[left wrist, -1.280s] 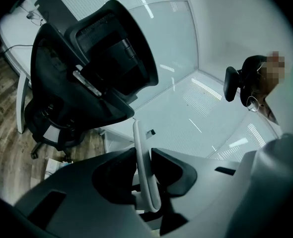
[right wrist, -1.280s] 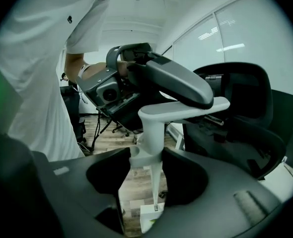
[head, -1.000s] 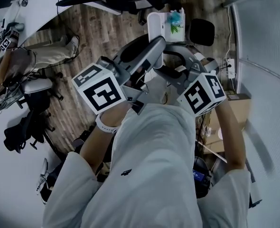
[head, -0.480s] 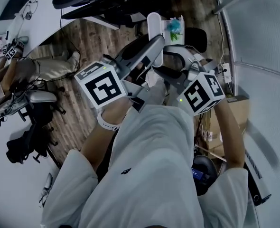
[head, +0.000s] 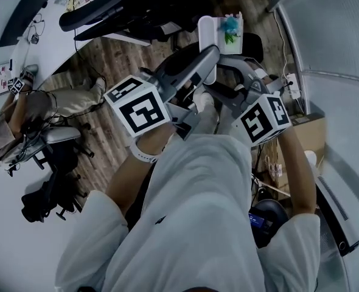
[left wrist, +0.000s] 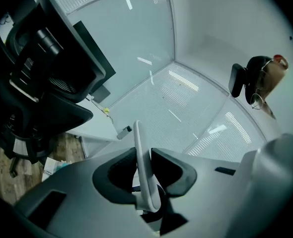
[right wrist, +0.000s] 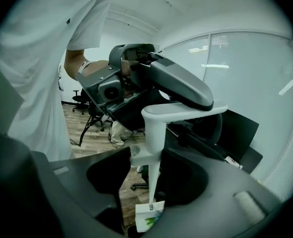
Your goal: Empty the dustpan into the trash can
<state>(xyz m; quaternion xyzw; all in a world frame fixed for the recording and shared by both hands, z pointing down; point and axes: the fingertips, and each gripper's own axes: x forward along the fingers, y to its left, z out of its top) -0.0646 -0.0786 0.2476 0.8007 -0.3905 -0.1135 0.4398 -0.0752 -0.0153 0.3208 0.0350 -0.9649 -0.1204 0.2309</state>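
Gripping the dustpan [head: 207, 32] handle [right wrist: 154, 133] with both: left tongs [left wrist: 143, 157] shut on its thin top, right tongs [right wrist: 147, 157] closed wider round the stem. Holding dustpan at far centre over floor [head: 112, 59], litter [head: 229, 26] inside.

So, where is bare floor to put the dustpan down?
Bare wood floor lies between the white desk and the dustpan, and between the office chair and the person's left arm. The right side is crowded: cardboard box, power strip.
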